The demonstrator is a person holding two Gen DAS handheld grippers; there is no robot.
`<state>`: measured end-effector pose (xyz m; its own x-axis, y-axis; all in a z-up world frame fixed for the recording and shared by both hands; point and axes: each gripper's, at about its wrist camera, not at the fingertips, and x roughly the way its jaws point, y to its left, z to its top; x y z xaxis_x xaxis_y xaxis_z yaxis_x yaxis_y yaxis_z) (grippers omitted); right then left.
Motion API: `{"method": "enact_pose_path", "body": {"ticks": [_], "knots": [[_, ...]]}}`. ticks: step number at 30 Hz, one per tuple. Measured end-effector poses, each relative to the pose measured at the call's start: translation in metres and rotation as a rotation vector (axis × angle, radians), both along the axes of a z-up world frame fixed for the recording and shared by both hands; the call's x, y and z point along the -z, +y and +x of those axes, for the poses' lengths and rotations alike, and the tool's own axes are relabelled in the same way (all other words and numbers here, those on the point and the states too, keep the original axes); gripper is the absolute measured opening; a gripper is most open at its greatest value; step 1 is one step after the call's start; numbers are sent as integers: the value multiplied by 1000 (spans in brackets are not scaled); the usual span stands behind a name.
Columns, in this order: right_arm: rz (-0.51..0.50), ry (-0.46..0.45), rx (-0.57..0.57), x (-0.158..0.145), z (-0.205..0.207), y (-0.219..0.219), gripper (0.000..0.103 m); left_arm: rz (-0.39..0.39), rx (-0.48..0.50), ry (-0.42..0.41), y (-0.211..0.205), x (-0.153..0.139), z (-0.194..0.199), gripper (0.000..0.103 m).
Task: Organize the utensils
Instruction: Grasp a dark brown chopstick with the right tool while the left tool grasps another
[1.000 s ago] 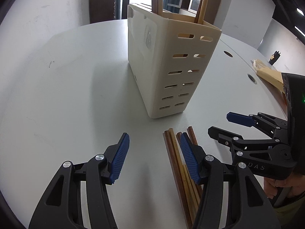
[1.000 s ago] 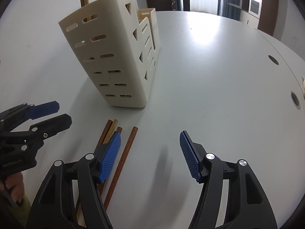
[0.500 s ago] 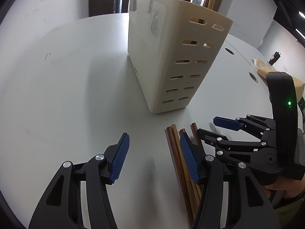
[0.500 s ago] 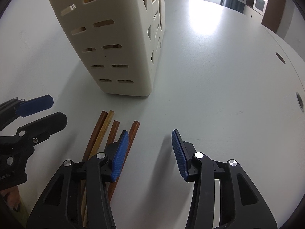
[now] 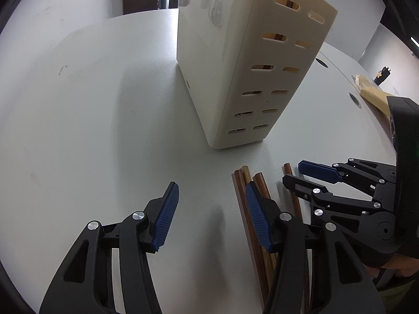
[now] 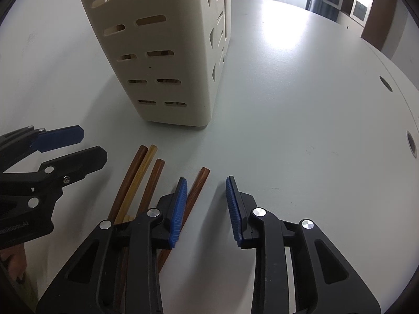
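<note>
On the white table [image 5: 91, 110], we are holding the left gripper [image 5: 210, 218] low over the bare surface, its blue pads [image 5: 165, 217] standing apart and drawing closer together, with nothing between them. The right-hand pad of this gripper is hanging over the bundle of chopsticks [image 5: 247, 209], which is lying flat on the table at about 5 o'clock in the left wrist view, tips pointing toward 12 o'clock. We cannot tell whether that pad is touching the sticks.

At about 1 o'clock in the same view the cream utensil holder [image 5: 248, 78] is standing upright, slotted on its near face, with wooden sticks showing through the slots and above its rim. It is near the chopstick tips but apart from them.

Moving right, a single reddish-brown chopstick [image 6: 195, 196] is lying just beside the bundle, slightly apart from it. In the right wrist view the right gripper [image 6: 205, 210] is sitting at 6 o'clock, its pads apart and closing. Its left pad [image 6: 179, 209] is lying just over that single stick; the stick is not between the pads, and only bare table is showing in the gap. The holder [image 6: 167, 52] is standing at 11 o'clock there, and the left gripper [image 6: 78, 145] is reaching in at 9 o'clock.
</note>
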<state>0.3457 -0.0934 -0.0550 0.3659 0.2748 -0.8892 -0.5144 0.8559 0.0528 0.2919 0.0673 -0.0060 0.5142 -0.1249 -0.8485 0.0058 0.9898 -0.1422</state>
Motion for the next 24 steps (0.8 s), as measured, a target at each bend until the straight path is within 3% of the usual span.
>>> {"method": "enact_pose_path", "body": {"ticks": [2, 7, 24], "knots": [[3, 8, 2, 0, 1, -5, 18, 9, 7, 8, -3, 2, 5, 50], [24, 12, 10, -2, 3, -15, 12, 23, 16, 35, -12, 9, 12, 46], [54, 4, 6, 3, 15, -32, 8, 38, 11, 55, -19, 22, 17, 44]]}}
